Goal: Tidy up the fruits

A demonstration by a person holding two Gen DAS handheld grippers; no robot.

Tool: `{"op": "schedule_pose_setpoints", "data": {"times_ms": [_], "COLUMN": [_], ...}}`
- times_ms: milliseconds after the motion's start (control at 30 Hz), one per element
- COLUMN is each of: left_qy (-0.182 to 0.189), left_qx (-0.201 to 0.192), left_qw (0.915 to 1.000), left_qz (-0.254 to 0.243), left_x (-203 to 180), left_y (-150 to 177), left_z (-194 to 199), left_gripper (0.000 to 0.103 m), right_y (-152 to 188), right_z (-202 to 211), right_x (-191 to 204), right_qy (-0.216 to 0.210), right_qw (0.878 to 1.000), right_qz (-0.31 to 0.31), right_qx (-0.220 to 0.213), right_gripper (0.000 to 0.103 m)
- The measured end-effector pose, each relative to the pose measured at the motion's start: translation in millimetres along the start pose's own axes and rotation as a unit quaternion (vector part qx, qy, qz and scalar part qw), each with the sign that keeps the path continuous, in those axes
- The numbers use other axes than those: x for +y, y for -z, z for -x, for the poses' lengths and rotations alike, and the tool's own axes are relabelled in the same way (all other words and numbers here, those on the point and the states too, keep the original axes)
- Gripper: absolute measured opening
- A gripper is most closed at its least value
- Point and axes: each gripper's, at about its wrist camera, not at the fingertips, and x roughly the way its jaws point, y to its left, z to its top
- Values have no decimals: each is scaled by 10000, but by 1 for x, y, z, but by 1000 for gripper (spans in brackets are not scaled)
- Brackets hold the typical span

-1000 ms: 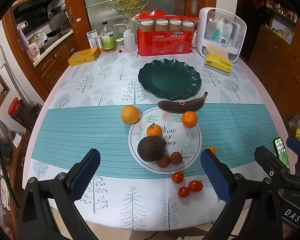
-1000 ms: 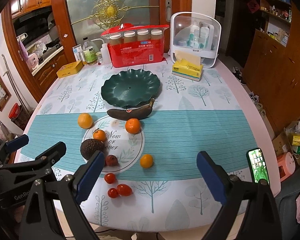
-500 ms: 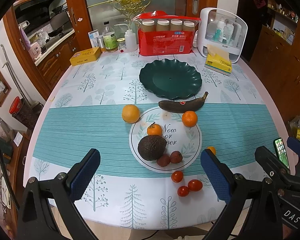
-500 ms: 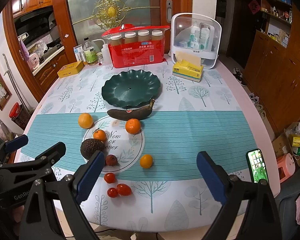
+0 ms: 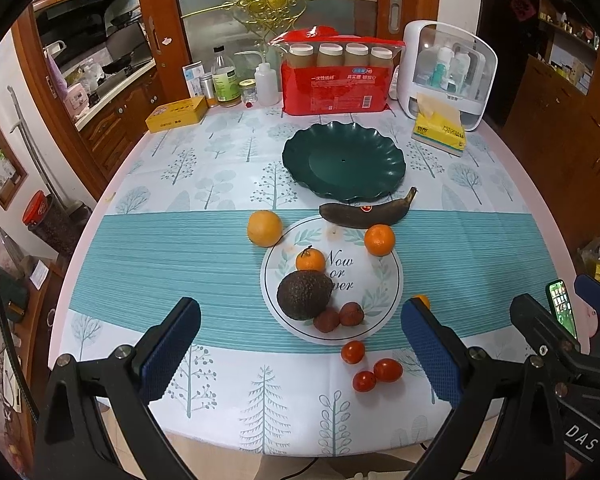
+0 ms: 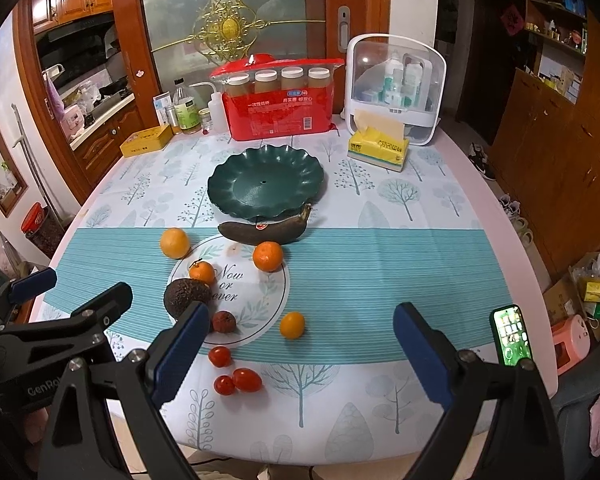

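A dark green scalloped plate (image 5: pixel 376 148) (image 6: pixel 236 184) stands empty past the fruit. A blackened banana (image 5: pixel 364 214) (image 6: pixel 264 230) lies at its near rim. Nearer are a large orange (image 5: pixel 264 228) (image 6: pixel 174 243), two mandarins (image 5: pixel 379 239) (image 5: pixel 310 260), an avocado (image 5: pixel 303 295) (image 6: pixel 182 296), two lychees (image 5: pixel 339 317), a small orange (image 6: pixel 292 324) and three cherry tomatoes (image 5: pixel 370 366) (image 6: pixel 234 372). My left gripper (image 5: pixel 300 354) and right gripper (image 6: pixel 302 356) are open and empty, held over the table's near edge.
At the back stand a red pack of cups (image 5: pixel 336 80), a white organiser box (image 5: pixel 446 76), a yellow tissue pack (image 5: pixel 440 130), bottles (image 5: pixel 224 78) and a yellow tin (image 5: pixel 176 114). A phone (image 6: pixel 511 335) is mounted on the right gripper. A wooden cabinet (image 6: pixel 556 168) is to the right.
Both grippers have drifted slightly; the scene sits a touch differently in each view. No fruit has moved.
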Motion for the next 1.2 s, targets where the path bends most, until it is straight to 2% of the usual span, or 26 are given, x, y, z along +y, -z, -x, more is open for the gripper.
{"op": "schedule_pose_setpoints", "data": {"times_ms": [467, 800, 967, 1200], "left_qy": [1, 39, 84, 318], "left_qx": [50, 91, 284, 685], "left_qw": [9999, 9999, 9996, 9971], "left_qz": [109, 50, -25, -96], "left_x": [-1, -1, 13, 37], "left_y": [5, -1, -2, 2], "left_z": [7, -4, -25, -74], "left_gripper": [99, 99, 99, 99], "right_y": [8, 9, 10, 17], "right_z": [3, -15, -31, -65], "right_x": [-3, 1, 6, 8], "right_qy": [-125, -238, -331, -467], "right_qw": [9998, 9989, 9979, 9950], "right_qz": [117, 203, 297, 383], "right_qx": [46, 336, 466, 795], "right_gripper": [94, 94, 92, 82]}}
